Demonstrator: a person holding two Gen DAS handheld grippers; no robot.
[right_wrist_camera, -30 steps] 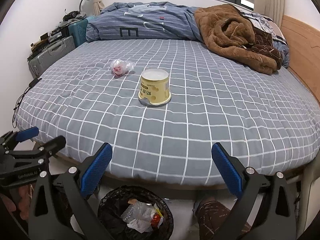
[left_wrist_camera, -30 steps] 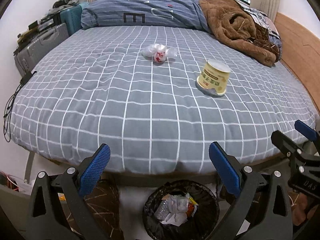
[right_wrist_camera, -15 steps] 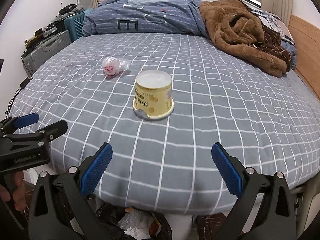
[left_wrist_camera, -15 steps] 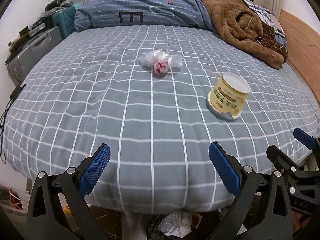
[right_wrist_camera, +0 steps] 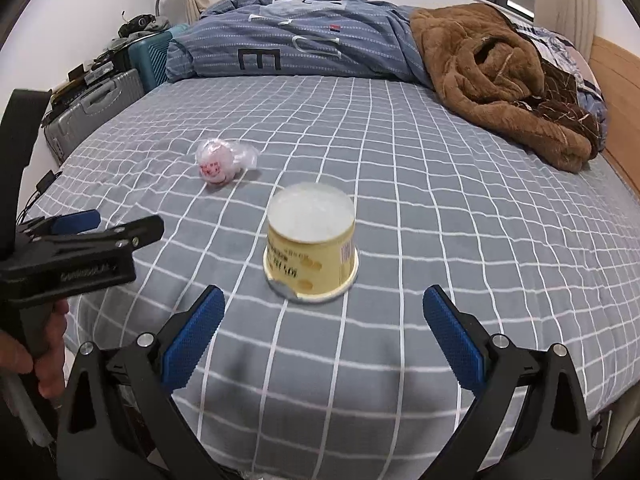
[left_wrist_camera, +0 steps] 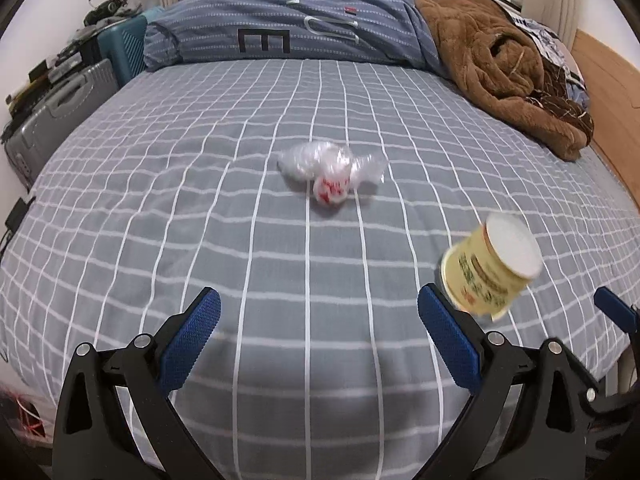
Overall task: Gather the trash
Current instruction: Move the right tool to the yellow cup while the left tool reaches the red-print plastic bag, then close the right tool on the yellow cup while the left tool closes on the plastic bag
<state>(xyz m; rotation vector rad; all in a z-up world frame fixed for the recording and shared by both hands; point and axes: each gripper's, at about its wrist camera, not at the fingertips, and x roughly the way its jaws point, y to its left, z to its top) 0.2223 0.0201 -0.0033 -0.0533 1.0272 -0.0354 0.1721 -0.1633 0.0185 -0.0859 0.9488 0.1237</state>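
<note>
Both grippers have advanced over the bed edge since the earlier frames, the bin below now out of view: right gripper (right_wrist_camera: pixel 319 334), jaws wide and empty, lines up on the yellow cup (right_wrist_camera: pixel 311 247) standing upside down just beyond its fingertips, likely so the jaws can straddle it. Left gripper (left_wrist_camera: pixel 318 338), jaws likewise wide and empty, points at the crumpled plastic wrapper (left_wrist_camera: pixel 332 170), which lies farther off at mid-bed on the grey checked sheet (left_wrist_camera: pixel 200 200). Far end: blue duvet (left_wrist_camera: pixel 288 36) and, far right, brown blanket (left_wrist_camera: pixel 500 76), heaped clear of the trash.
</note>
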